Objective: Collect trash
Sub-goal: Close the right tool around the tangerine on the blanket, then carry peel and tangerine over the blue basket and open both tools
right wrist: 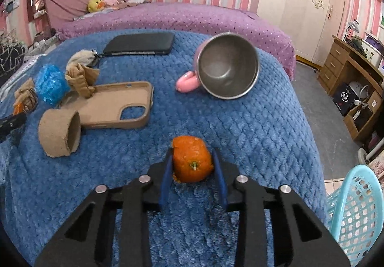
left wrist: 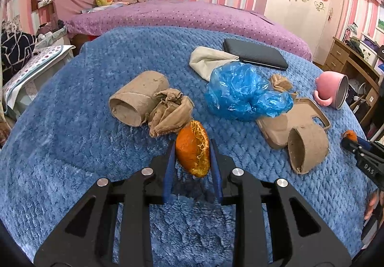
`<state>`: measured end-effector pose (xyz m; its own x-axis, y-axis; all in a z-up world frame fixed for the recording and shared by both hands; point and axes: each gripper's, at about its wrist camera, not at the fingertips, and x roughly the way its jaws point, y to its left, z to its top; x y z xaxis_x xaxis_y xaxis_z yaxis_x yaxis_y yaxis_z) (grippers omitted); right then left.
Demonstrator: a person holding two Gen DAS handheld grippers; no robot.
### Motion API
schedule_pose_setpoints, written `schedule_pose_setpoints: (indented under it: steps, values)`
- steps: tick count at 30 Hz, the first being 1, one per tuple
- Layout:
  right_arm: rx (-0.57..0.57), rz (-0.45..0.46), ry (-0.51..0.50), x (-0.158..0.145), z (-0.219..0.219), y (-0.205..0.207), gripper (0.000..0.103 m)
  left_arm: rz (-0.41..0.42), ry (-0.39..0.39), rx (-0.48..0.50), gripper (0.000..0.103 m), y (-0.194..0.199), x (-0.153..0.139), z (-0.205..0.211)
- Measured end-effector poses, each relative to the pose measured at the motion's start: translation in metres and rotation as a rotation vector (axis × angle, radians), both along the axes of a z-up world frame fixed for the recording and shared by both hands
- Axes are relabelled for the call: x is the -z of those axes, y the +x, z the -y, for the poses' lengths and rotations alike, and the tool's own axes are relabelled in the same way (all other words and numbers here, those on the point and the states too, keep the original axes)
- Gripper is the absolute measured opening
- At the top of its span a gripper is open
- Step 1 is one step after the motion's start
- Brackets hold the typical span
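Note:
On the blue blanket (left wrist: 72,147), my left gripper (left wrist: 192,144) is shut on an orange peel (left wrist: 192,149), its pith side showing. My right gripper (right wrist: 193,154) is shut on a second orange peel (right wrist: 192,162) with a stem. The right gripper also shows at the right edge of the left wrist view (left wrist: 360,149). Other trash lies on the blanket: two cardboard tubes (left wrist: 136,101) (left wrist: 307,147), crumpled brown paper (left wrist: 168,111), a crumpled blue plastic bag (left wrist: 244,91). A light blue mesh basket (right wrist: 352,209) stands off the blanket's right edge.
A tan phone case (right wrist: 112,103), a black phone (right wrist: 141,45), a beige cloth (left wrist: 206,60) and a tipped pink steel-lined mug (right wrist: 225,68) lie on the blanket. A purple bed (left wrist: 182,15) is behind, a wooden desk (right wrist: 348,68) at right.

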<state>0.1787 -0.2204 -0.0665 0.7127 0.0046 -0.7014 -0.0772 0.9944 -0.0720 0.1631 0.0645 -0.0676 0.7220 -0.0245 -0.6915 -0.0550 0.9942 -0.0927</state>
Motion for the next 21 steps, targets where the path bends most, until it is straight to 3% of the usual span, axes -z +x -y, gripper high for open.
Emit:
schedule_pose_setpoints:
  steps: [13,21]
  values:
    - [0.024,0.118,0.045,-0.025,0.021,-0.041,0.030,0.081,0.033,0.050,0.026,-0.028,-0.019,0.028]
    - [0.047,0.159,0.044,-0.036,0.039,-0.061,0.030,0.147,0.001,0.099,0.026,-0.047,-0.035,0.060]
